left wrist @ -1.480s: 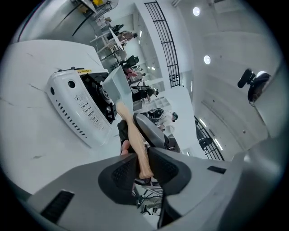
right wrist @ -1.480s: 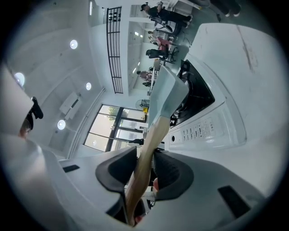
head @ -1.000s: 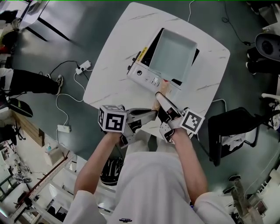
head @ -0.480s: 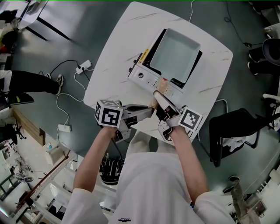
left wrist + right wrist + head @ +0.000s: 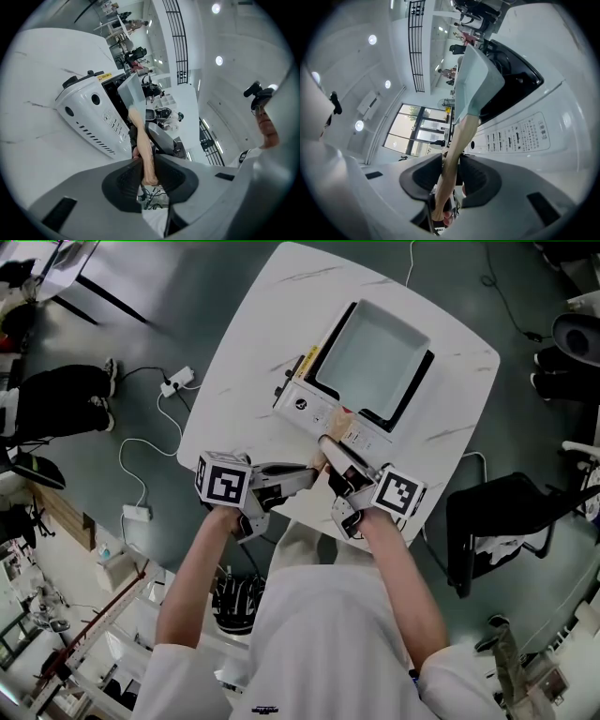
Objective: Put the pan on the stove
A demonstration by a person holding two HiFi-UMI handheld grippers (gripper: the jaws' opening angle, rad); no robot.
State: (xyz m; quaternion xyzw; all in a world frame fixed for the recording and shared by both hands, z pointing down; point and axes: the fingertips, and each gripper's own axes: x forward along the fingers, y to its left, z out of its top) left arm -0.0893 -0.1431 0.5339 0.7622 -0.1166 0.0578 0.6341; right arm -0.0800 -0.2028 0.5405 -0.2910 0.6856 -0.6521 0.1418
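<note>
A square pale-green pan (image 5: 377, 354) with a wooden handle (image 5: 339, 420) lies over the black top of a white induction stove (image 5: 302, 402) on the white marble table (image 5: 246, 352). I cannot tell whether the pan's base touches the glass. My left gripper (image 5: 315, 467) and right gripper (image 5: 332, 452) are both shut on the handle near the table's front edge. In the left gripper view the handle (image 5: 148, 157) runs between the pads to the pan (image 5: 133, 92) above the stove (image 5: 89, 119). The right gripper view shows the handle (image 5: 454, 154), the pan (image 5: 476, 84) and the stove's control panel (image 5: 520, 133).
A person's dark-trousered legs (image 5: 56, 404) stand on the floor at the left. A power strip and cables (image 5: 178, 382) lie beside the table. A dark chair (image 5: 497, 512) stands at the right, and a round dark object (image 5: 234, 601) sits below the table edge.
Both grippers and the handle have drifted slightly left and toward the table. The pan has shifted a little over the stove top. The person at the left has moved.
</note>
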